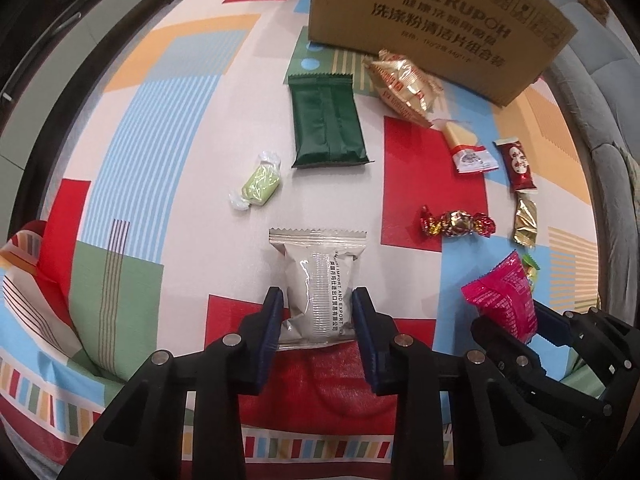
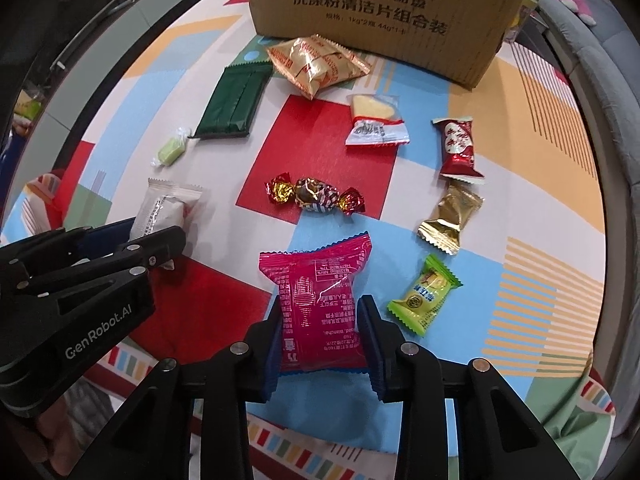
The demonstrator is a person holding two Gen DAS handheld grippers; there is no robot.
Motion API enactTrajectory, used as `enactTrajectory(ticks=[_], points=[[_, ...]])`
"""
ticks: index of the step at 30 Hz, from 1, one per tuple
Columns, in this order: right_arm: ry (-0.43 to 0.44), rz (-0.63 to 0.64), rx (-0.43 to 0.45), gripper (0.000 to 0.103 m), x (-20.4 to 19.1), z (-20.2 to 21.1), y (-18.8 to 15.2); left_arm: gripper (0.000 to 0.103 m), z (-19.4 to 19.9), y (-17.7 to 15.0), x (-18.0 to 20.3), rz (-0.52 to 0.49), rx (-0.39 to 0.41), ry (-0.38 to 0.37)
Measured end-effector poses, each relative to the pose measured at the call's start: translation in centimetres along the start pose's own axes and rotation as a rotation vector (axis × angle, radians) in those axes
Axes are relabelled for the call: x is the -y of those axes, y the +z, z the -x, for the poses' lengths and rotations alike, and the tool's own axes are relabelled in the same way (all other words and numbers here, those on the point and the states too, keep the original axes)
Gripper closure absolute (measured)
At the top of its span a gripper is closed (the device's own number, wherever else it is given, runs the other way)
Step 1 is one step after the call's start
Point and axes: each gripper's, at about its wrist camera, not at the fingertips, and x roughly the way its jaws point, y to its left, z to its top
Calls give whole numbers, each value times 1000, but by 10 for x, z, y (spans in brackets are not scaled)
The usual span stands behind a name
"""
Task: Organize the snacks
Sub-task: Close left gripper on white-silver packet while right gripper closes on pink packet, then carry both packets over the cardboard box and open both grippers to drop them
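My left gripper (image 1: 318,296) is shut on a silver snack packet (image 1: 318,284), near the table's front edge; the packet also shows in the right wrist view (image 2: 166,208). My right gripper (image 2: 322,306) is shut on a pink snack packet (image 2: 320,300), also seen in the left wrist view (image 1: 502,296). A brown cardboard box (image 2: 384,12) stands at the back. Loose snacks lie between: a dark green packet (image 1: 326,120), a gold-red bag (image 2: 316,62), a pale green candy (image 1: 258,186), a foil-wrapped chocolate (image 2: 314,196).
More snacks lie on the right: a white-red wrapper (image 2: 376,124), a red bar (image 2: 458,148), a gold packet (image 2: 450,216), a green-yellow packet (image 2: 426,296). The patterned tablecloth (image 1: 160,140) covers the table. A grey sofa (image 2: 600,92) runs along the right.
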Motion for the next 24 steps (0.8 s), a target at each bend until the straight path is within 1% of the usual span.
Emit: enactTrajectory(ticks=[3, 4, 13, 24], points=[[-1, -5, 9, 68, 3, 5, -1, 69, 9, -7, 1, -10, 15, -6], [1, -6, 11, 71, 5, 7, -2, 69, 11, -8, 1, -13, 19, -6], [11, -12, 60, 72, 7, 24, -5, 70, 38, -14, -2, -37, 57, -11], [13, -22, 114, 72, 3, 47, 2, 70, 66, -4, 4, -59, 118, -12]])
